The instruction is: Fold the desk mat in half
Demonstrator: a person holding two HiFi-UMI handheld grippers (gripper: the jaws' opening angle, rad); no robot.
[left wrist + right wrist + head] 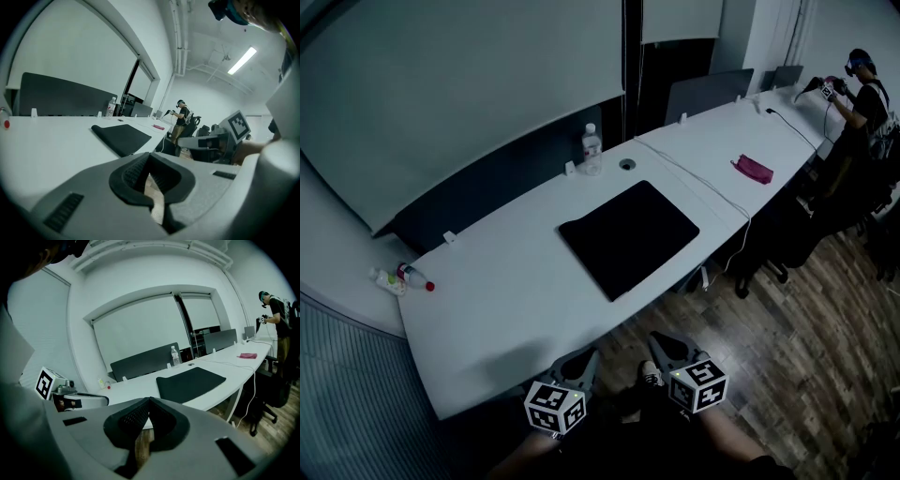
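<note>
Black desk mat (628, 236) lies flat on the white desk (502, 281), well beyond the left gripper (581, 364) and right gripper (664, 345), both closed and empty; likely thin, floppy and light, so pinch its near corners.

A long white surface (487, 281) curves along the wall, with low dark screens (492, 183) standing at its back edge. Behind them, pale blinds (459, 84) are drawn over the windows, with a dark gap (630, 56) between two of them. The floor (825, 337) is dark wood planks. A black office chair (783, 239) stands by the surface's front edge. Overhead, a strip light (242, 60) glows on the white ceiling, where pipes (178, 37) run.
</note>
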